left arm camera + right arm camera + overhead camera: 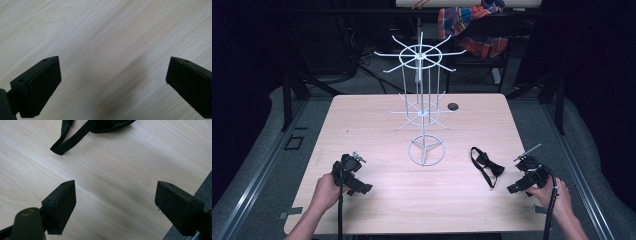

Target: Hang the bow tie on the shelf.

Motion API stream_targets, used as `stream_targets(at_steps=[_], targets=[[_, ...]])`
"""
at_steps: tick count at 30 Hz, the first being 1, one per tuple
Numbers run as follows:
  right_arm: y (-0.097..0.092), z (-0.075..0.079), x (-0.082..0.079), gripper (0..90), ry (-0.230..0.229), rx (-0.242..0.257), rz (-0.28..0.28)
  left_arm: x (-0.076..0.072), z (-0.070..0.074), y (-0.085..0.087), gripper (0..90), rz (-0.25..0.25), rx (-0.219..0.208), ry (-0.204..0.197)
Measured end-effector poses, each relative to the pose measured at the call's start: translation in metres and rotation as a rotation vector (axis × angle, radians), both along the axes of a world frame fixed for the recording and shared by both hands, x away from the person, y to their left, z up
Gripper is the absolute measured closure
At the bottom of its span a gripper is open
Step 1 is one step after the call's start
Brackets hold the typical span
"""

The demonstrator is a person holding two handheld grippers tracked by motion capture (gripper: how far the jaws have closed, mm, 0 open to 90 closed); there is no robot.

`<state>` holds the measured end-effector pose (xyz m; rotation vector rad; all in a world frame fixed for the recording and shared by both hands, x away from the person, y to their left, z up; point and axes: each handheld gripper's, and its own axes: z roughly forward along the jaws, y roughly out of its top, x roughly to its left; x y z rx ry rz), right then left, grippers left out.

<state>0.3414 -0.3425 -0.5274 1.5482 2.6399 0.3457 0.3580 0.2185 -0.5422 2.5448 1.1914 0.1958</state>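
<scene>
Black bow tie lies flat on the light wood table, right of the white wire rack and near its ring base. Knot and wings point toward the right edge; thin strap loops out beside them. Rack stands upright mid-table, hooks bare.

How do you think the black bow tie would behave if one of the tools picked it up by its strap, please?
The bow tie would probably droop: its thin strap lies in a loose, flat loop on the table. It looks like light fabric, so it should lift easily. Its smooth sheen suggests it might slip between pads.
</scene>
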Motion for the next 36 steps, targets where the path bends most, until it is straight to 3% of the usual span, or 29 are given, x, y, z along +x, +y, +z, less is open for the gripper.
stream_targets(at_steps=[7,11,17,20,24,33,36], targets=[[0.0,0.002,-0.001,14.8,-0.015,0.018,0.003,0.001,-0.001,-0.001,0.0,-0.003,0.006,0.007],[0.002,0.003,0.002,9.7,-0.012,0.039,0.009,0.001,-0.002,0.002,0.0,0.007,-0.002,0.008],[0.004,0.004,0.002,7.1,-0.007,0.018,0.027,0.0,-0.001,-0.002,0.0,-0.006,-0.004,0.003],[0.005,0.003,0.001,6.2,-0.028,0.044,0.001,0.0,0.0,-0.002,0.0,-0.011,-0.005,0.004],[0.006,0.008,0.003,5.8,-0.046,0.015,0.026,0.0,-0.001,0.002,0.0,0.002,-0.005,-0.003],[0.005,0.011,0.0,4.5,-0.068,0.03,0.027,-0.001,0.0,-0.003,0.0,0.004,0.01,-0.002],[0.007,0.014,0.002,4.1,-0.1,0.011,0.03,0.001,-0.001,-0.004,0.0,0.006,0.016,0.001]])
